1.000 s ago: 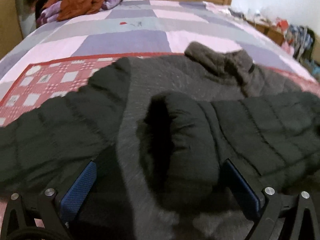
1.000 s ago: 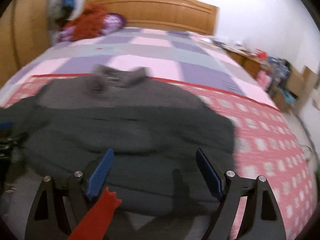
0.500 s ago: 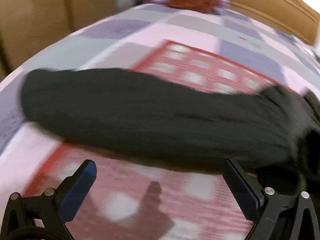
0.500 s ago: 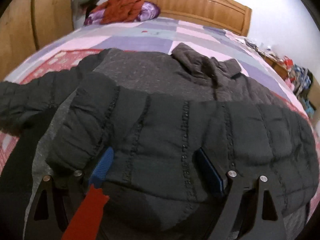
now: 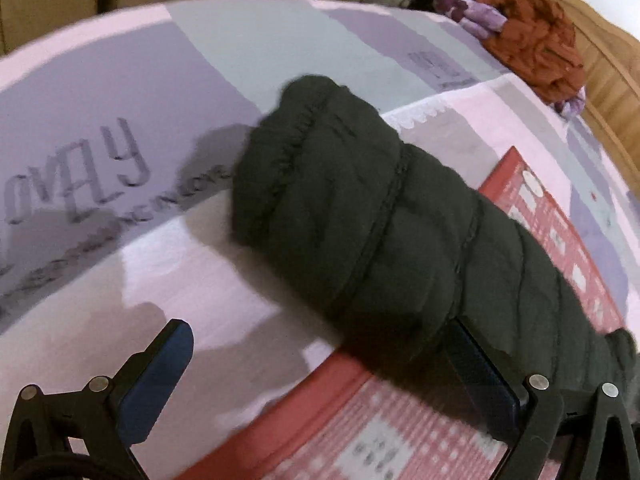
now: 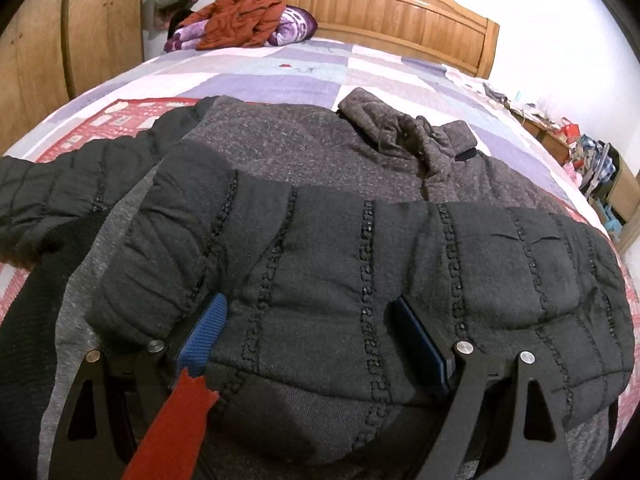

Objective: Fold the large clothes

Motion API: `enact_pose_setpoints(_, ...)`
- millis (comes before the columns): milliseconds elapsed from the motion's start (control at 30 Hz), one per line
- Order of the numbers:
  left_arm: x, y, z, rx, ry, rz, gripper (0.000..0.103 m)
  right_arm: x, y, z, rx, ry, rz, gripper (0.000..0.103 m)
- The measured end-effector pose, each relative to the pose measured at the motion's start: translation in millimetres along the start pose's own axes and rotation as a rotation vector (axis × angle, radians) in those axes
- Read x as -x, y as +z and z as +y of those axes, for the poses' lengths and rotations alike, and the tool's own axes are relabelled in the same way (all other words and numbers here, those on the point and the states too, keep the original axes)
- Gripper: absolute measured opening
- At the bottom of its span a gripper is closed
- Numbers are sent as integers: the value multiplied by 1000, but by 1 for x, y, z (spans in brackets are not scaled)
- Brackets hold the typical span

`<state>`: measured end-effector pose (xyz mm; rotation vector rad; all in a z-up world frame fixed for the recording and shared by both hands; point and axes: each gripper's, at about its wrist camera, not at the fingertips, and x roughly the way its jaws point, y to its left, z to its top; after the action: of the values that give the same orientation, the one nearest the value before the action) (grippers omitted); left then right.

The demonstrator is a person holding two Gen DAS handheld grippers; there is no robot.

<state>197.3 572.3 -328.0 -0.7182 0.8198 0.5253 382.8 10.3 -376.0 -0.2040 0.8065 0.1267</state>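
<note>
A: One bed (image 6: 256, 76), one jacket (image 6: 304, 148), two grippers. Why does the jacket lie as it does?

B: It is spread flat on the bed, collar toward the headboard, so that each part can be turned onto the body. One sleeve (image 6: 360, 280) already lies across the front; this seems to be the first fold.

A: And the other sleeve (image 5: 400, 232)?

B: It stretches out sideways over the sheet, cuff at the far end, not yet folded. I judge it to be the next part to bring in.

A: Why is the right gripper (image 6: 310, 336) low on the folded sleeve?

B: Its jaws stand wide apart, with sleeve fabric bulging between them; the pads do not appear to pinch. Probably it has let go, or steadies the fold.

A: The left gripper (image 5: 328, 372)?

B: Also wide apart, clamping nothing. Its right pad sits just under the outstretched sleeve, its left over bare sheet, placed, I think, for a grasp there.
</note>
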Motion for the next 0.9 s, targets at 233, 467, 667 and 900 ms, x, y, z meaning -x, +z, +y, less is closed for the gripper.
enact_pose_setpoints(233, -65, 12, -24, 8, 63, 78, 103, 0, 0, 1, 2, -2, 0, 88)
enact_pose_setpoints(467, -69, 33, -47, -25, 12, 21, 23, 0, 0, 1, 0, -1, 0, 88)
enact_pose_setpoints(667, -8, 38, -86, -165, -73, -106, 13, -3, 1, 1, -7, -3, 4, 88)
enact_pose_setpoints(900, 79, 47, -162, -319, -187, -215, 12, -6, 3, 3, 4, -19, 13, 88)
